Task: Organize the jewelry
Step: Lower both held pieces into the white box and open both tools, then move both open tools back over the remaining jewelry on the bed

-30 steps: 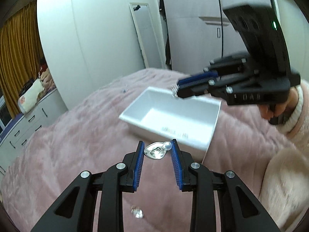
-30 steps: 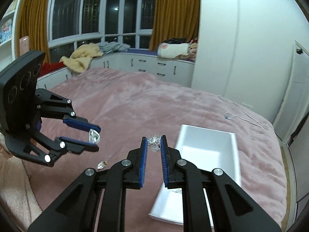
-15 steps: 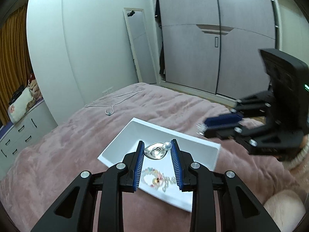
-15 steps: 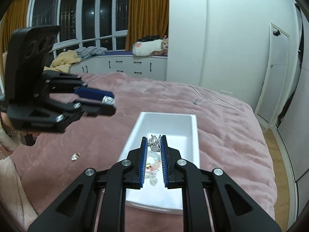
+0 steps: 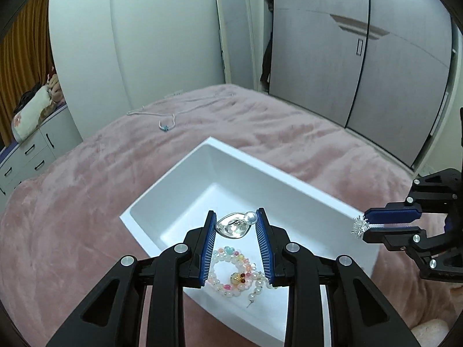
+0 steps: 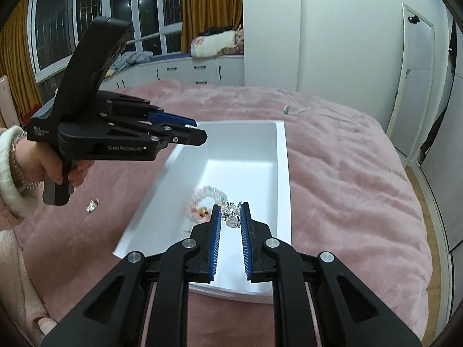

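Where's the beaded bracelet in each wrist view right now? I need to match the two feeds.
Left wrist: beaded bracelet low centre, in the white tray, between the gripper's fingers.
Right wrist: beaded bracelet centre, just left of the fingertips.
Shared landmark: the white tray.

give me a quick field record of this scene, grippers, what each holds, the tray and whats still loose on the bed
left gripper: shut on silver pearl brooch, above the tray
right gripper: shut on sparkly silver piece, above the tray
white tray: on pink blanket, holds beaded bracelet
loose on blanket: small silver piece, white necklace
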`<act>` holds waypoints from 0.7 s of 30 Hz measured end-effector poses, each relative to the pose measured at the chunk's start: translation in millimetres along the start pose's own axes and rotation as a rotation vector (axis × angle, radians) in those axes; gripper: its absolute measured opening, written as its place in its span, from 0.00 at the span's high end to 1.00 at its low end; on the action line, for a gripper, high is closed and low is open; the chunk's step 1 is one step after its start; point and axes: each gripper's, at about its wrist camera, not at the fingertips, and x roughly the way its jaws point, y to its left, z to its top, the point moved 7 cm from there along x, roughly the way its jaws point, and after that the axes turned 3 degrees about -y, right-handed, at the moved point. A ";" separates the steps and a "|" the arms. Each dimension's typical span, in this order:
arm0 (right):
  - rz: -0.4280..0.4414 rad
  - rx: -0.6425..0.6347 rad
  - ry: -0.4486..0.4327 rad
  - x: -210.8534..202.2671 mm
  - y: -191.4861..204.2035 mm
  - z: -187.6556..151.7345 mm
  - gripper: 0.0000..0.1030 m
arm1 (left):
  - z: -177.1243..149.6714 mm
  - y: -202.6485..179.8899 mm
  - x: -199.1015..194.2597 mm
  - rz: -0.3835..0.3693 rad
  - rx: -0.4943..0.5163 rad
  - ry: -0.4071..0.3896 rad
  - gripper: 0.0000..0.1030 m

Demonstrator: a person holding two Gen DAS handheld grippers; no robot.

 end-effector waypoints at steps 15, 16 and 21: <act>-0.014 0.018 -0.035 -0.2 -1.4 1.0 0.45 | -12.3 17.9 14.4 0.039 -0.090 -0.029 0.37; -0.012 0.018 -0.040 -1.9 -1.0 2.3 0.45 | -11.2 20.4 8.2 0.044 -0.092 -0.046 0.35; -0.004 0.012 -0.060 -9.6 6.0 10.3 0.45 | -5.8 35.6 -25.2 0.042 -0.103 -0.105 0.25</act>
